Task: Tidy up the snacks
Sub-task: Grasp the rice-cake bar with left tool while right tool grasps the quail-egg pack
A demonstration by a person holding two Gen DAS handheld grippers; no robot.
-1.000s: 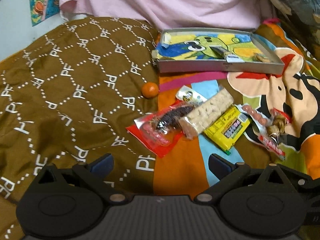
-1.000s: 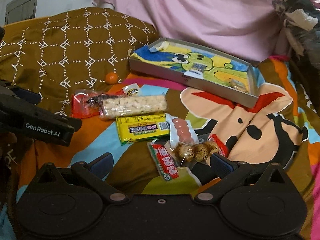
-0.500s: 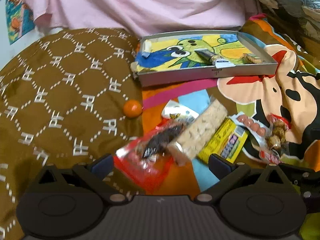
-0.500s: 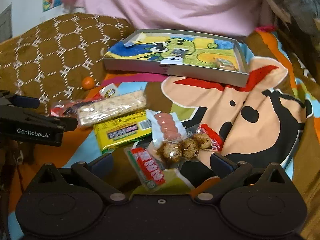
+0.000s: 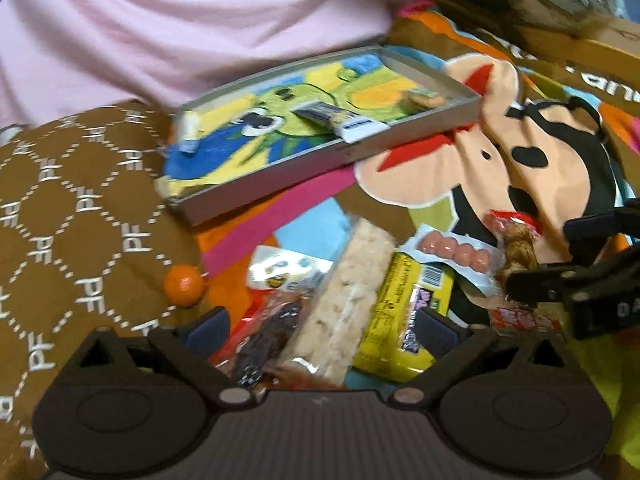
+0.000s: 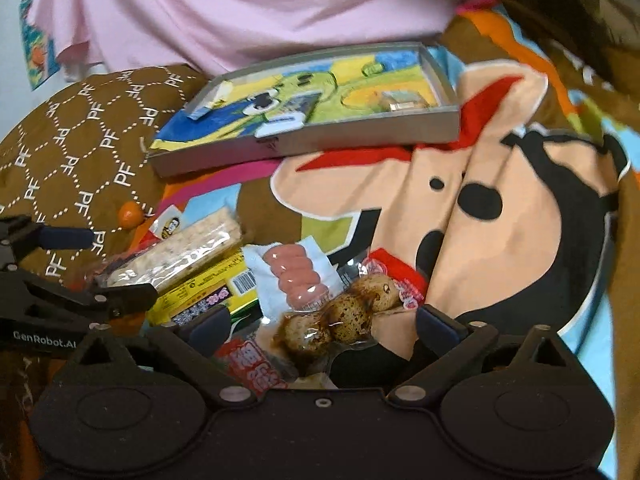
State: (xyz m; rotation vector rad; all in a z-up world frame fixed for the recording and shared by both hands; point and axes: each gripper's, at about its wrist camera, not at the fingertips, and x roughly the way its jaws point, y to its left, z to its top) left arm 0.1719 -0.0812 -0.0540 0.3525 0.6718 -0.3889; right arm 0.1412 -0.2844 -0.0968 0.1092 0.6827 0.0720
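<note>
Both wrist cameras looked down along their tongs, close over the snack pile (image 5: 340,304) on the bed, sharing the tray (image 6: 304,136) behind it

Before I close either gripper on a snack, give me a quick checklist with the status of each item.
1. Left gripper fingers spread, just been closing slightly, nothing pinched: ok.
2. Rice cracker bar and red packet both between the left fingers, so one target not isolated: not ok.
3. Right gripper fingers spread, just been closing slightly, nothing pinched: ok.
4. Quail egg pack between the right fingers: ok.
5. Tray has bare room for more snacks: ok.
6. Whether the fingers reach down to the packets: cannot tell.
</note>
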